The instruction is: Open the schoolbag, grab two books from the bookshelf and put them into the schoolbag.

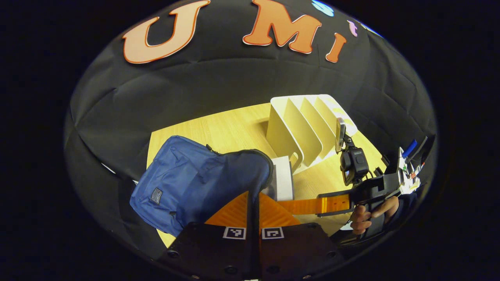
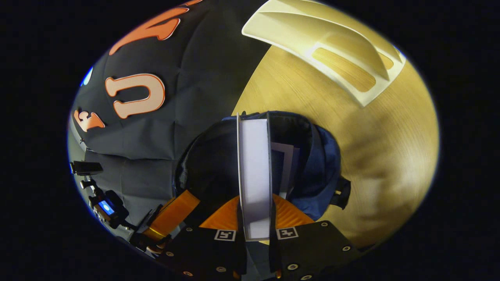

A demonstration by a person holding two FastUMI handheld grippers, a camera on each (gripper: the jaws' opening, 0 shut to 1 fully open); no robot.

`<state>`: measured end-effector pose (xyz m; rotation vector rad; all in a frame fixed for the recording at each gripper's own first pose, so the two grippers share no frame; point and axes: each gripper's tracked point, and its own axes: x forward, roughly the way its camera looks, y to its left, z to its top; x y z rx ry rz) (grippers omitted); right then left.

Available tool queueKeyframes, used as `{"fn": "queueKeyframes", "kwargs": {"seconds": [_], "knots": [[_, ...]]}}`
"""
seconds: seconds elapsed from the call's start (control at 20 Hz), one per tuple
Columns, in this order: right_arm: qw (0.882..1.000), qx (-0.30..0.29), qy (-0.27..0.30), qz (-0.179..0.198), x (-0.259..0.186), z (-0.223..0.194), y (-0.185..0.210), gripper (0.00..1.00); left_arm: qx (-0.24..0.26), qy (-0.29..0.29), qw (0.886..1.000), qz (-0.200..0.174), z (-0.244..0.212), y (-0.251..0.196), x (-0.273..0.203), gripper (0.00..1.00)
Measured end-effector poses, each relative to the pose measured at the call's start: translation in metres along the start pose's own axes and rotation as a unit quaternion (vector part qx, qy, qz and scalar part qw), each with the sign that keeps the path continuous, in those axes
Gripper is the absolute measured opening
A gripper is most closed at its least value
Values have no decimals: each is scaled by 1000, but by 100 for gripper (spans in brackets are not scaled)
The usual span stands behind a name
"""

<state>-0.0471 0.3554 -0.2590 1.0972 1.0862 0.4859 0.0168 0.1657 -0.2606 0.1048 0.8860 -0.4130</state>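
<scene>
My right hand-held gripper (image 2: 256, 218) clamps one white book (image 2: 254, 171) upright in the open blue schoolbag (image 1: 183, 183), beside a second book (image 2: 287, 162). My left hand-held gripper (image 1: 254, 212) pinches the bag's rim. The white bookshelf (image 1: 308, 128) stands behind on the wooden surface (image 1: 218, 130); the bag's label is illegible.

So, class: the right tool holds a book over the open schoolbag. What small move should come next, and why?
Probably lower the book deeper into the schoolbag before letting go. The right tool is clamped on it, the book stands upright in the bag's mouth beside another book, and the left tool grips the bag's edge, holding it open.
</scene>
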Motion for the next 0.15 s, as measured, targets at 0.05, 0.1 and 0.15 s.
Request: {"fn": "queueKeyframes", "kwargs": {"seconds": [0.05, 0.1, 0.15], "knots": [[1000, -1, -1, 1, 4, -1, 3, 23, 5, 0, 1000, 0, 1, -1, -1, 1], [1000, -4, 0, 2, 11, -3, 5, 23, 10, 0, 1000, -1, 2, -3, -2, 1], [1000, -8, 1, 2, 16, -5, 8, 23, 16, 0, 1000, -2, 1, -3, -3, 1]]}}
